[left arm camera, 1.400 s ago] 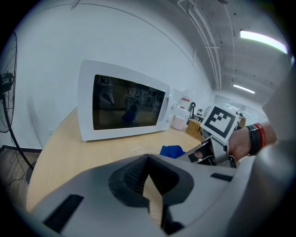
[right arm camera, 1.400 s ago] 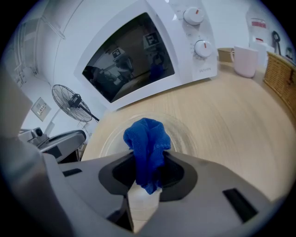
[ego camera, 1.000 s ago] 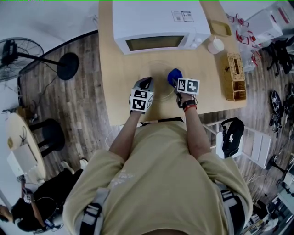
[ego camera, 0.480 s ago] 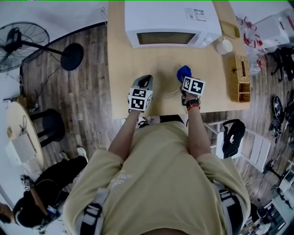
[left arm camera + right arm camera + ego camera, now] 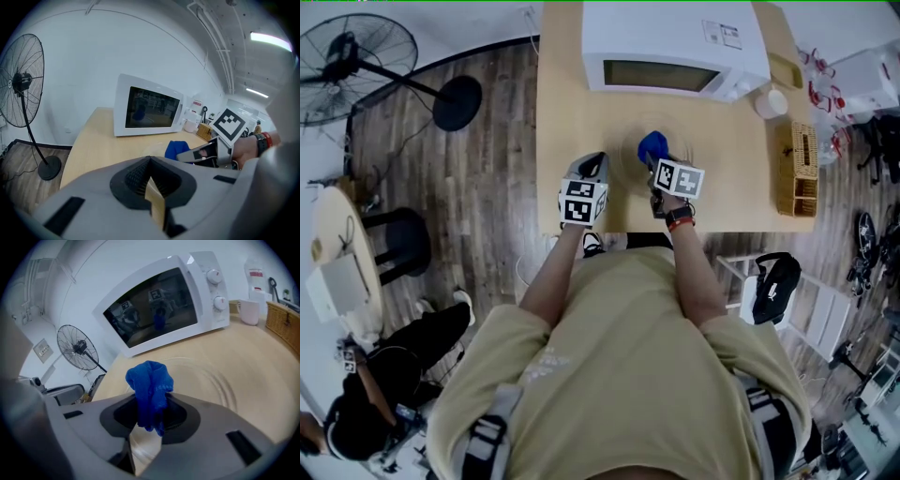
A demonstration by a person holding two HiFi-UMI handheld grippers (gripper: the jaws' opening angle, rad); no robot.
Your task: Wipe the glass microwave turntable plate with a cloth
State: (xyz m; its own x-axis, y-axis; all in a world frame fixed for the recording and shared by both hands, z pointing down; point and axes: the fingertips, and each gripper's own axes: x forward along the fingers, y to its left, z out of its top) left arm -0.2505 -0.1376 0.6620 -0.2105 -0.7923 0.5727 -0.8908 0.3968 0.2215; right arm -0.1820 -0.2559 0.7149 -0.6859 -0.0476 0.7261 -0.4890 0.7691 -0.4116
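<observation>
My right claw (image 5: pixel 149 420) is clamped shut on a small bright-blue cloth (image 5: pixel 150 385), which is bunched into a soft wad standing up out of the jaws. It hangs over the clear round glass turntable plate (image 5: pixel 220 380). The plate lies flat on the pale wooden surface (image 5: pixel 572 112) in front of the white microwave oven (image 5: pixel 675 47), and I can't tell whether the cloth is pressing on the glass. My left claw (image 5: pixel 152 187) has its jaws drawn together with only a thin sliver between them and nothing in them. It sits low just beside the plate's left side, and I can't say whether it touches the rim. I judge the glass to be stiff, heavy for its size, slick and breakable. It is nearly invisible against the wood, apart from its raised rings. Under a sideways wipe it would likely skate, so I'd steady it at the rim with the left claw. The cloth is light and limp, so I'd grip it deep in the wad so that it can't pull free.
</observation>
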